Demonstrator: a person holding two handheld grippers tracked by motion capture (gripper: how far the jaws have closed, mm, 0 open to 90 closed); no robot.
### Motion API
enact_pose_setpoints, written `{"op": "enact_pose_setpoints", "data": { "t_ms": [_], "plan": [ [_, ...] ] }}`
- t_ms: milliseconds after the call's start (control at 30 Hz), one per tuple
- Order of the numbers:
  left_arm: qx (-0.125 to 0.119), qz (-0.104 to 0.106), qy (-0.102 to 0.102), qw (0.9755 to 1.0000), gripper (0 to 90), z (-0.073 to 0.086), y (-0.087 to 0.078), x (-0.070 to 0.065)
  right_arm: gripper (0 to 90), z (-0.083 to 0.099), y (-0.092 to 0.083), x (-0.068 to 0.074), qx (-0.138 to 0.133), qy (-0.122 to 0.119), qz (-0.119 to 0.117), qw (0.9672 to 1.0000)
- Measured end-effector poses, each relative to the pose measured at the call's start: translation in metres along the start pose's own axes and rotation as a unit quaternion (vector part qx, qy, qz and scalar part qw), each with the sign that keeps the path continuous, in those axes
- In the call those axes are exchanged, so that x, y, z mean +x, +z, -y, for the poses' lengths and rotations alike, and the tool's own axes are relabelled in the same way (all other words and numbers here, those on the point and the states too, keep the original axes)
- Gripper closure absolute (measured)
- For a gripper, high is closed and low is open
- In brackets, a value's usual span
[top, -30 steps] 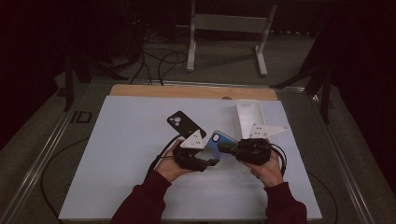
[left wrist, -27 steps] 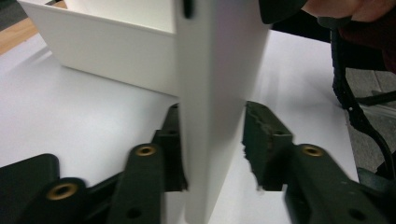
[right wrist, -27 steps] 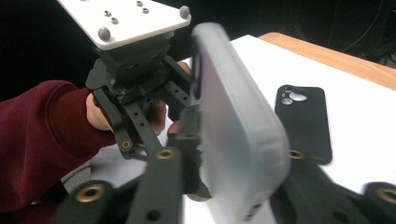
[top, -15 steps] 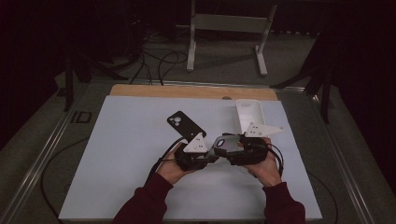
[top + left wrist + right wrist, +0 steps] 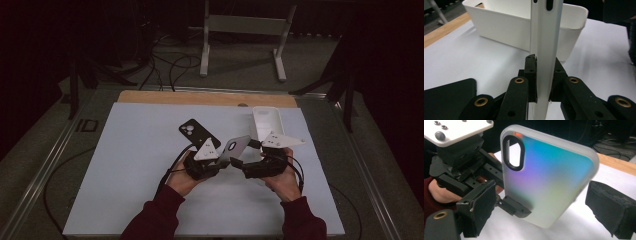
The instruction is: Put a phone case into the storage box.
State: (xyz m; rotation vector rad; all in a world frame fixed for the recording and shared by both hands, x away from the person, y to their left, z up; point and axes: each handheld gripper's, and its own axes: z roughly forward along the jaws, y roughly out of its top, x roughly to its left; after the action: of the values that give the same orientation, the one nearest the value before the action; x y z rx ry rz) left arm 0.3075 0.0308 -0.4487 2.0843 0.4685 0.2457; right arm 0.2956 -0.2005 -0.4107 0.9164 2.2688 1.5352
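An iridescent translucent phone case stands tilted up between the two hands. My left gripper is shut on it, with the pads pressing its lower edge; the jaws closed onto it within the last second. My right gripper faces it from the right. Its jaws have just been opening, and both pads now stand apart from the case that sits between them. In the right gripper view, the left gripper shows behind the case.
A black phone case lies on the white table sheet just behind the left hand. A white bin stands behind the right hand. A wooden strip runs along the far edge.
The iridescent case has risen from lying low by the right gripper to standing tilted in the left gripper. The right jaws have spread off it. Both hands stayed close together.
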Motion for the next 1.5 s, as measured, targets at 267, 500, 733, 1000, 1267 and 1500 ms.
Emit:
{"op": "enact_pose_setpoints", "data": {
  "t_ms": [267,500,733,1000,1267,1500],
  "plan": [
    [0.0,-0.015,-0.011,0.9998,80.9,0.001,-0.001,0.002,9.5,-0.002,0.0,0.001,-0.01,0.017,0.017,0.9997],
    [0.0,-0.016,-0.014,0.9998,80.9,0.001,0.001,0.001,7.5,-0.007,0.002,0.007,-0.021,0.026,0.04,0.9986],
    [-0.001,-0.015,-0.017,0.9997,80.9,0.001,0.002,0.0,8.2,-0.011,0.007,0.01,-0.029,0.04,0.045,0.9978],
    [0.002,-0.016,-0.015,0.9998,81.0,0.001,0.006,-0.005,15.9,-0.012,0.013,0.013,-0.054,0.07,0.061,0.9942],
    [0.0,-0.012,-0.015,0.9998,80.6,0.0,0.008,-0.009,15.8,-0.013,0.019,0.017,-0.064,0.075,0.082,0.9918],
    [-0.005,-0.008,-0.023,0.9997,80.5,0.0,0.008,-0.007,16.4,-0.011,0.021,0.018,-0.077,0.079,0.091,0.9897]
  ]
}}
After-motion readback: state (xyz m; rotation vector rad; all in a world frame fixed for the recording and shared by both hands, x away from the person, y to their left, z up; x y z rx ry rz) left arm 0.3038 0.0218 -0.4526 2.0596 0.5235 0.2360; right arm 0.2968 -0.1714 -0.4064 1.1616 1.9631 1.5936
